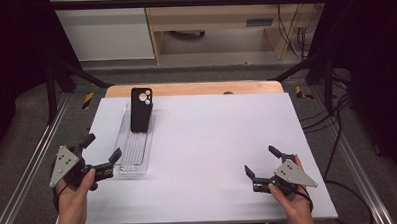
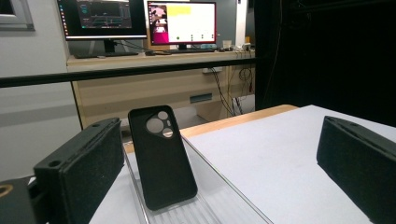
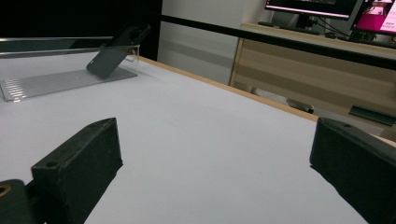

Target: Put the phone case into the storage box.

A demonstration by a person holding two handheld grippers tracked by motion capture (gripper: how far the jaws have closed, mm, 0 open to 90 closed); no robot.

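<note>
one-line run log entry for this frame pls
left hand-held gripper: open, beside clear tray | right hand-held gripper: open, over bare table | phone case: propped in tray, untouched

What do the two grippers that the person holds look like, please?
Both are black. The left gripper and the right gripper each carry a grey three-cornered plate with small dots on top. Each has two fingers shaped as thick blocks with rough dark pads. A black cable trails from each. The forearms show no sleeves.
</note>
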